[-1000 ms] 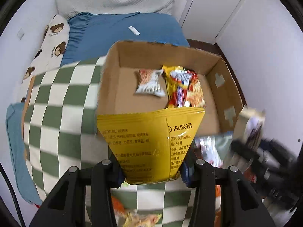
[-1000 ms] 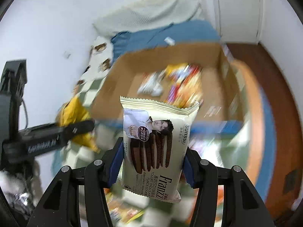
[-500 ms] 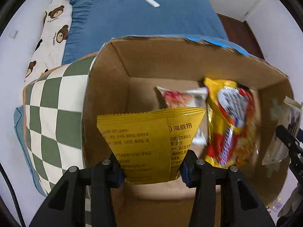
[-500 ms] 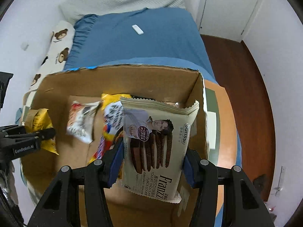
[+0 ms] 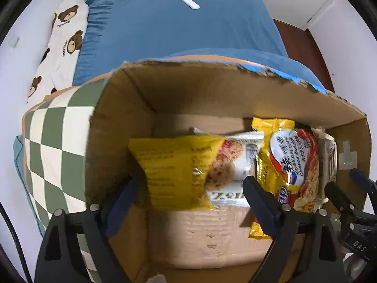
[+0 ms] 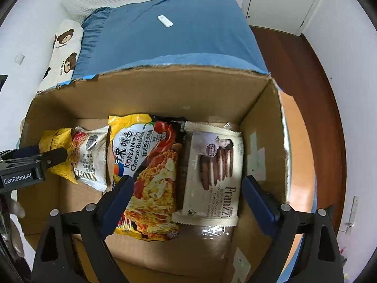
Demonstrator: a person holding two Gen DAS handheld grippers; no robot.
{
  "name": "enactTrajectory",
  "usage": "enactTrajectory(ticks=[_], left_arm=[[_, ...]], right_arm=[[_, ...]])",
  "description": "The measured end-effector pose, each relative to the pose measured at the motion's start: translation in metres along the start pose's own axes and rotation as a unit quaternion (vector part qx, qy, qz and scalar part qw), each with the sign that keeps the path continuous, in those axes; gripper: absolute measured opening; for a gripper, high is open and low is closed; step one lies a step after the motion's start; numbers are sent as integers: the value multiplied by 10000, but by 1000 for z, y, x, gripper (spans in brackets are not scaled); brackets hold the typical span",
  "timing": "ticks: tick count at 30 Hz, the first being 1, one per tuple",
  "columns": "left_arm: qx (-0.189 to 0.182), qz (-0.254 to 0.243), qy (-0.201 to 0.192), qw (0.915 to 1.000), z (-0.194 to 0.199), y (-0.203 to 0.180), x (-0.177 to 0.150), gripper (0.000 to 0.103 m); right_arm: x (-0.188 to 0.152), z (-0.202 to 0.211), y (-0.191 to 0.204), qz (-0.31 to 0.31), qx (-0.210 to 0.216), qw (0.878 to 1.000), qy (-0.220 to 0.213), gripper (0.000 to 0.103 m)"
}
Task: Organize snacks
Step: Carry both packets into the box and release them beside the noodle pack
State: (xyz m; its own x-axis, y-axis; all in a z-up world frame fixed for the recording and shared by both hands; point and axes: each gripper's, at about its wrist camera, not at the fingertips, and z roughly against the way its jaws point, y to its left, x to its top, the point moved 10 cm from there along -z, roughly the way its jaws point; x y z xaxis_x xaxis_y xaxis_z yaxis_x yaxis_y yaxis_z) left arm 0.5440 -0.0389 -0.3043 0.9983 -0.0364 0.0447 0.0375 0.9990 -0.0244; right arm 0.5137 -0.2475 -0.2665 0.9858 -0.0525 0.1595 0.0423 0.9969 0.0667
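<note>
An open cardboard box (image 5: pixel 212 87) (image 6: pixel 183 87) holds a row of snacks. My left gripper (image 5: pixel 188 193) is open inside it, just behind the yellow packet (image 5: pixel 174 172), which lies free at the left end and also shows in the right wrist view (image 6: pixel 55 141). Beside it lie a white cereal packet (image 5: pixel 238 165) (image 6: pixel 90 155) and a Korean cheese noodle pack (image 5: pixel 289 162) (image 6: pixel 146 165). My right gripper (image 6: pixel 186 193) is open over the cream Franzzi biscuit pack (image 6: pixel 212 169), which lies free at the right end.
The box stands on a green-and-white checked cloth (image 5: pixel 54 146). Behind it is a bed with a blue sheet (image 6: pixel 169 37), a small white remote (image 6: pixel 165 21) and a bear-print pillow (image 5: pixel 59 47). Wooden floor (image 6: pixel 315 75) and a white wall lie to the right.
Both grippers moved forward into the box and opened. The yellow packet and the Franzzi pack have left the jaws and now lie in the box.
</note>
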Motion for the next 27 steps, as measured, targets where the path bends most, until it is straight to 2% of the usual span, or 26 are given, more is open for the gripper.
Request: enactTrajectory(ticks=[7,13,27], left_arm=[[-67,-14,-235,9997,12,-8,-20,91],[-116,-19,-606,9981,36,-11,-40,91],[-88,-226,-1626,9864,112,-16,-98,91]], right_arm=[[-9,5,5,-131,215,9997,-23,95],[-28,17,7,-222,359,9990,-117,95],[-87,85,22,81,342,9962,-798,95]])
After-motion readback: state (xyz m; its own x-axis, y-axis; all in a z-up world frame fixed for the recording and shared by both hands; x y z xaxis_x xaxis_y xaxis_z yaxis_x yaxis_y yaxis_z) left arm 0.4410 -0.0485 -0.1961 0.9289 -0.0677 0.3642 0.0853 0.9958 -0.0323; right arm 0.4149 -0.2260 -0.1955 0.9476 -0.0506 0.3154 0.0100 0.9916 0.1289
